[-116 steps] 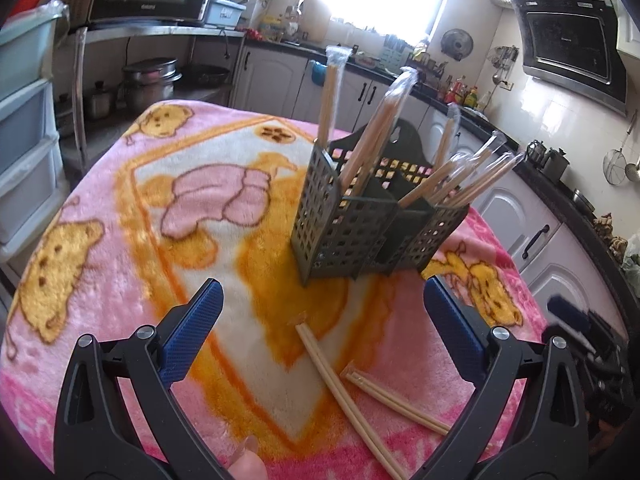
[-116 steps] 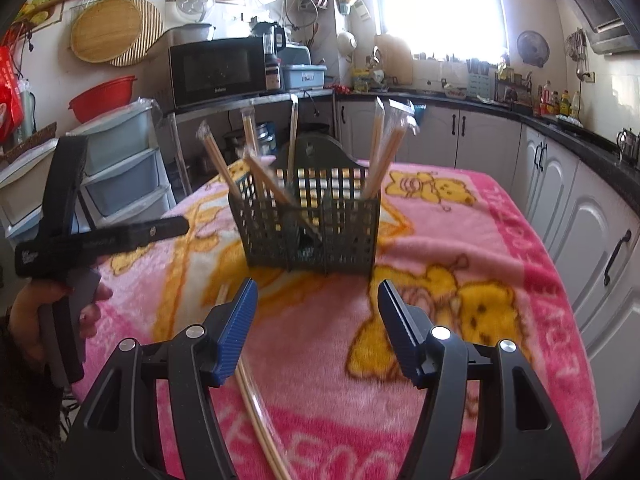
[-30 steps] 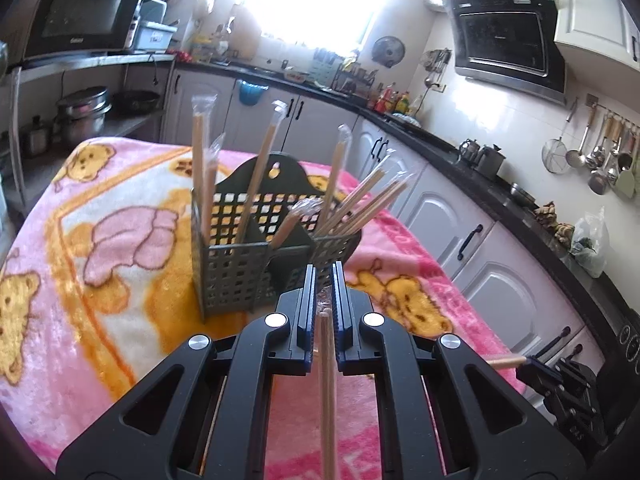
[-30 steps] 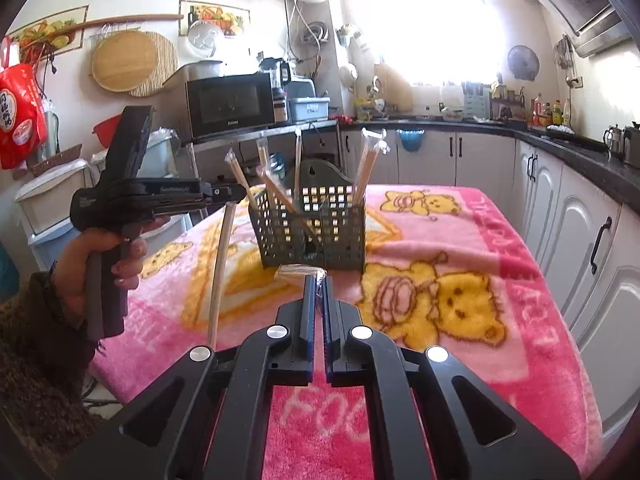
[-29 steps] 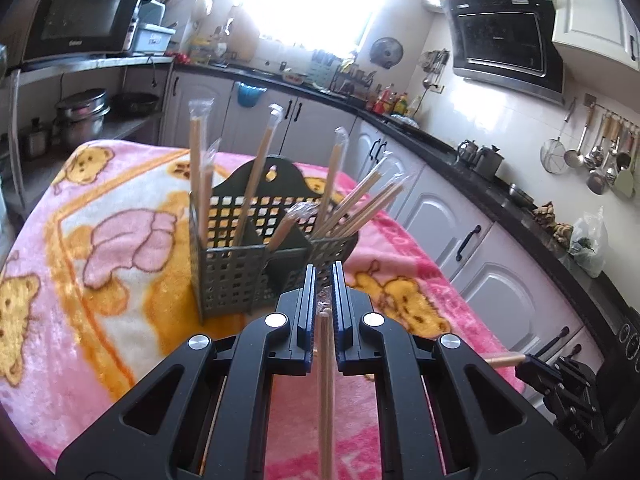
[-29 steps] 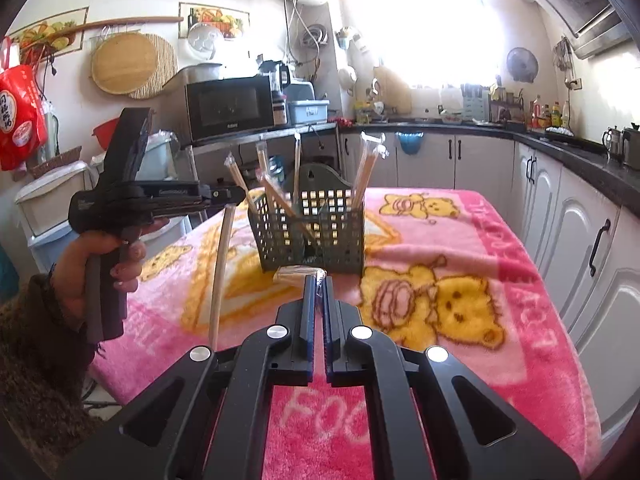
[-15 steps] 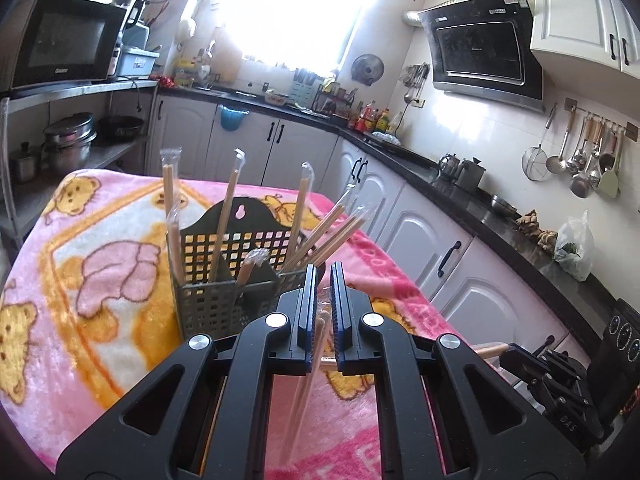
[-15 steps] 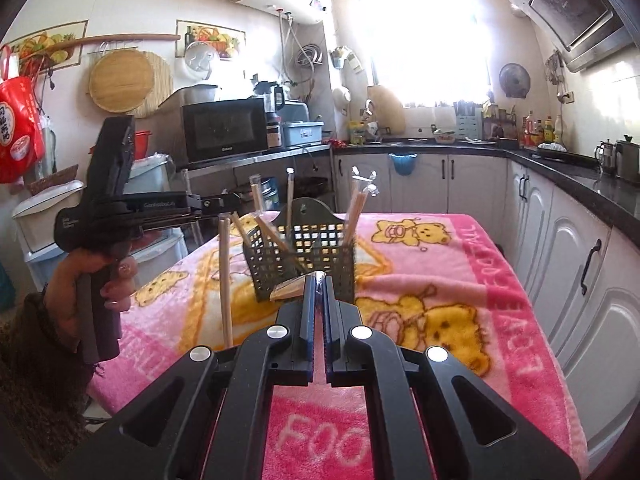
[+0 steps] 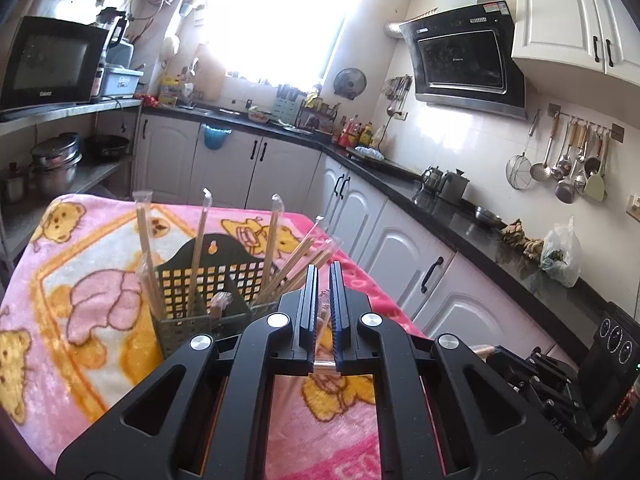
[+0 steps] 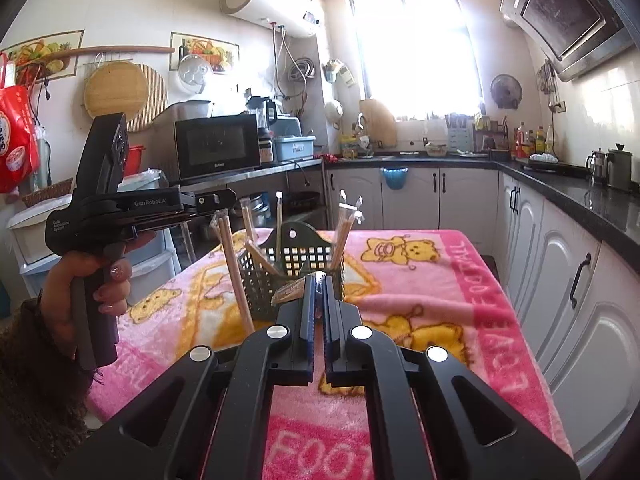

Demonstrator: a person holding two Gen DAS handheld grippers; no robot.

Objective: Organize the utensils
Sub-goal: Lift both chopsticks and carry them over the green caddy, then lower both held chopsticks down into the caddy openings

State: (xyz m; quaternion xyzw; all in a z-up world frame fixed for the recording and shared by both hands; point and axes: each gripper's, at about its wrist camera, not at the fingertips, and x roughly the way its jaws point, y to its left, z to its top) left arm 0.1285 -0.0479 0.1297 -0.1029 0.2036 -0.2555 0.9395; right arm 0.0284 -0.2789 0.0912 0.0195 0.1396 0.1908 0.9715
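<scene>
A dark plastic utensil caddy stands on the pink blanket and holds several wrapped chopstick pairs upright; it also shows in the right wrist view. My left gripper is shut on a wrapped chopstick pair, which hangs down from it, above and in front of the caddy. My right gripper is shut on another wrapped chopstick pair, raised just in front of the caddy.
The pink bear-print blanket covers the table. White cabinets with a black counter run along the right. A microwave on a shelf and plastic drawers stand to the left.
Both grippers, open over chopsticks lying on the blanket 3.9 s ago, have shut on a pair each. Over the last second both have risen with them.
</scene>
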